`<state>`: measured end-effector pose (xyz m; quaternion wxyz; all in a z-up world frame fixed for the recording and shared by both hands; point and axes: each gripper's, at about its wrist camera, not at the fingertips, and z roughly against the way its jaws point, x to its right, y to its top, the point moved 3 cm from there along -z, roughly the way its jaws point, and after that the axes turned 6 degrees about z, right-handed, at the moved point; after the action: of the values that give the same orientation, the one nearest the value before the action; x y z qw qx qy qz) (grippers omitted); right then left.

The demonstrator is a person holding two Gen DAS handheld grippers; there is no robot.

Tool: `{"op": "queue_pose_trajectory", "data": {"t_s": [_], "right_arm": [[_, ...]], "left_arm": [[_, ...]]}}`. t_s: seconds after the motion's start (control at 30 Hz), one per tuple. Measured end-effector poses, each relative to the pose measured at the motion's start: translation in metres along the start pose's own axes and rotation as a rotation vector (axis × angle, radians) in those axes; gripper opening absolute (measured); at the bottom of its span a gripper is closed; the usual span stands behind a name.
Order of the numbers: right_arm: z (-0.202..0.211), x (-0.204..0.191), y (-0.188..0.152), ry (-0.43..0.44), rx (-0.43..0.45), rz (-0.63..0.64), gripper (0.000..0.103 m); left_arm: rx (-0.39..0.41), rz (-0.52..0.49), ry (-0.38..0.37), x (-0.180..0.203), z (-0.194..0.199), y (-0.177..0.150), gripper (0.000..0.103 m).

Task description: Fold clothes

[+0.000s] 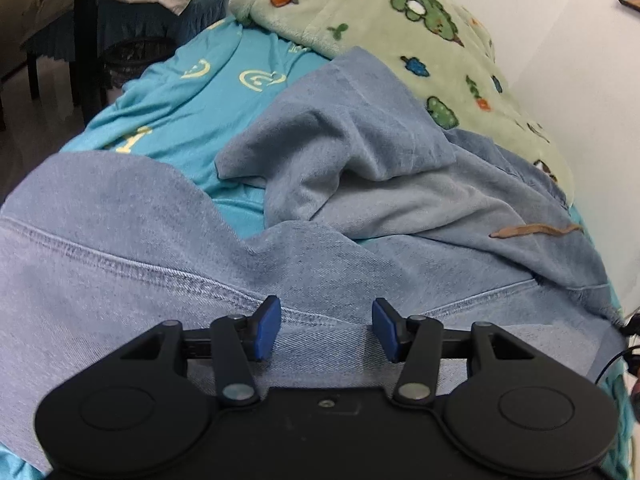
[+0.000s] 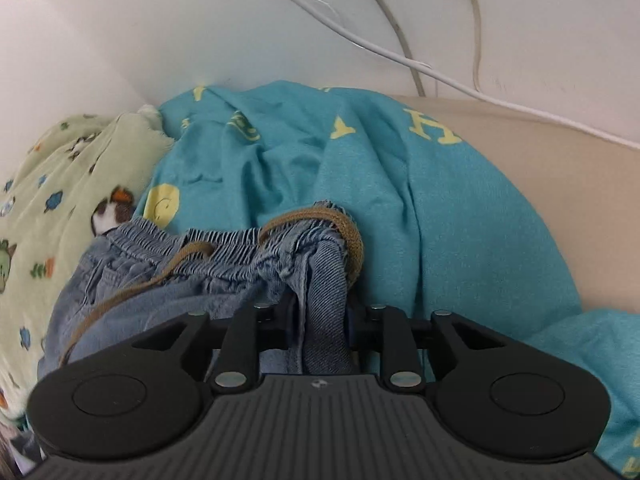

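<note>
**Folding barely begun**

The denim trousers are lying crumpled on the bed. Their waistband is being pinched by the right gripper; the left gripper is being held open above the cloth. No neat fold is being shown yet.

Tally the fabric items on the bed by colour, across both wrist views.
Denim blue: 1, the pants, held at the waistband by the right tool
Teal: 1, the sheet
Green: 1, the blanket
Total: 3
</note>
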<state>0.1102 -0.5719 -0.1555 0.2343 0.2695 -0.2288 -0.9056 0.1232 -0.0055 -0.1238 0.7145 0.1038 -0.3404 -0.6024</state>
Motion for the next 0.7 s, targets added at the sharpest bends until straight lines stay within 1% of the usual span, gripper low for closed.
{"op": "queue_pose_trajectory", "data": {"t_s": [0.03, 0.1, 0.2, 0.27, 0.33, 0.4, 0.47, 0.57, 0.63, 0.7], "right_arm": [[0.006, -0.002, -0.003, -0.009, 0.003, 0.013, 0.039], [0.020, -0.007, -0.009, -0.023, 0.013, 0.034, 0.057], [0.042, -0.020, -0.012, -0.019, 0.067, 0.057, 0.063], [0.063, -0.033, -0.015, -0.011, 0.134, 0.100, 0.068], [0.086, -0.048, -0.021, 0.007, 0.204, 0.155, 0.071], [0.102, -0.064, -0.033, 0.060, 0.237, 0.211, 0.071], [0.116, -0.081, -0.055, 0.142, 0.236, 0.260, 0.071], [0.121, -0.112, -0.097, 0.266, 0.188, 0.361, 0.071], [0.120, -0.129, -0.127, 0.311, 0.137, 0.451, 0.071], [0.117, -0.144, -0.151, 0.335, 0.092, 0.525, 0.071]], "left_arm": [[0.006, -0.010, 0.001, 0.002, 0.002, -0.001, 0.047], [0.018, -0.025, -0.003, 0.005, 0.006, -0.002, 0.047], [0.040, -0.047, -0.006, 0.009, 0.012, -0.003, 0.048], [0.059, -0.061, -0.005, 0.011, 0.018, -0.004, 0.048], [0.074, -0.069, -0.007, 0.013, 0.023, -0.004, 0.049], [0.087, -0.074, -0.008, 0.013, 0.027, -0.005, 0.049], [0.099, -0.082, -0.004, 0.014, 0.030, -0.007, 0.050], [0.117, -0.093, 0.014, 0.013, 0.033, -0.007, 0.050], [0.123, -0.085, 0.011, 0.013, 0.033, -0.005, 0.051], [0.132, -0.083, 0.014, 0.013, 0.032, -0.001, 0.051]]}}
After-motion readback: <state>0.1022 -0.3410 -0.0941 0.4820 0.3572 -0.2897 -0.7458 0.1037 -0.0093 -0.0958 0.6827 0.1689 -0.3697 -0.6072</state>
